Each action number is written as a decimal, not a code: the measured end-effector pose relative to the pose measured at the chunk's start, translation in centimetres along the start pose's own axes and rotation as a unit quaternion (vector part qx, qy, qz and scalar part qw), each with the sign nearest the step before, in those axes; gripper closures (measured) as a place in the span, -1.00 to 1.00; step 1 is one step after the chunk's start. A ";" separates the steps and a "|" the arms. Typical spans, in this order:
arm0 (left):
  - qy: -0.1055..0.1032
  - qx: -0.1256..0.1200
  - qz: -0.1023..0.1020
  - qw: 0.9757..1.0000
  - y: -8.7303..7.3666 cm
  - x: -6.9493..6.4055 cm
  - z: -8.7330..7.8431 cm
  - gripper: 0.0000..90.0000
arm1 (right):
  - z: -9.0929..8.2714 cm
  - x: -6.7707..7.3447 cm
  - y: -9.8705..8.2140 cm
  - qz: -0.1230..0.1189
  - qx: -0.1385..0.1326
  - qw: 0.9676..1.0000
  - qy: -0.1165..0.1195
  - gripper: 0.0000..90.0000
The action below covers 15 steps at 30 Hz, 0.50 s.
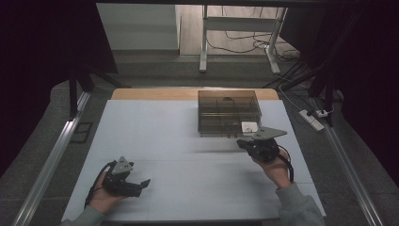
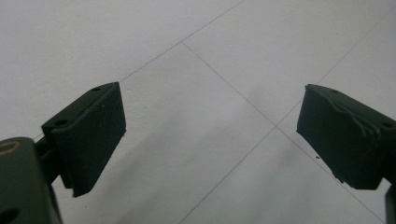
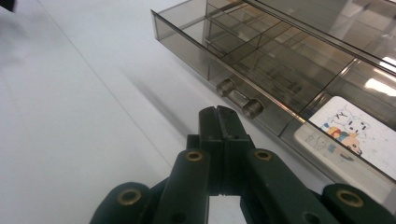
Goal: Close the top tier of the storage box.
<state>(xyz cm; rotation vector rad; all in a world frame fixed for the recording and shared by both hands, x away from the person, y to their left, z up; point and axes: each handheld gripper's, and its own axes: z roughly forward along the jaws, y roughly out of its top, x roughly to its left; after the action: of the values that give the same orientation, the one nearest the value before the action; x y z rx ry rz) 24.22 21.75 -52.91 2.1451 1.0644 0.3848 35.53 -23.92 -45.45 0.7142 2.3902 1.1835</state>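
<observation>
- Right gripper [image 3: 219, 114] pressed fully together, nothing between the jaws, tips just short of the drawer handle [image 3: 239, 98] and slightly to one side of it.
- Left gripper [image 2: 210, 135] spread wide with nothing between the pads, aimed at bare table [image 2: 140, 42] near the person's edge, well apart from the box.
- Drawer organiser [image 1: 229, 112], smoky see-through plastic, standing on the far right part of the table, straight ahead of the right gripper in the high view.
- Front drawer [image 3: 261, 60] divided into several compartments, seemingly pulled out a little; hard to tell how far.
- White card with cartoon figures [image 3: 355, 130] lying flat in the compartment at the drawer's near right corner.
- Handle: a clear bar on two round posts, long axis running along the drawer front, crosswise to the closed jaws.
- Key relation, as a judgement: handle directly ahead of the right jaws and close, so the right hand [image 1: 275, 167] far nearer than the left; likely to hook or push at the bar, or reopen to grip across it.
- Count: two grippers, one organiser, one handle, one card.
</observation>
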 end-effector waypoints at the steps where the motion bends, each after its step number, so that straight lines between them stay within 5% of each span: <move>1: 0.000 0.000 0.000 1.000 0.0 0.0 0.0 -0.82 | 0.2 0.0 0.0 -0.002 0.002 1.000 -0.007 0.99; 8: 0.000 0.003 0.001 1.000 0.0 0.0 0.1 -0.82 | 1.1 -0.9 -0.2 0.003 -0.001 0.999 -0.038 0.99; 15: 0.000 0.004 0.001 1.000 0.0 0.0 0.1 -0.82 | 2.1 -1.2 -0.3 0.000 0.003 0.999 -0.043 0.99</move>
<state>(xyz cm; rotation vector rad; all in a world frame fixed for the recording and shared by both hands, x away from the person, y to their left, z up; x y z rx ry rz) 24.31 21.68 -53.01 2.1542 1.0656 0.3815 37.55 -23.49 -46.74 0.7514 2.3233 1.1235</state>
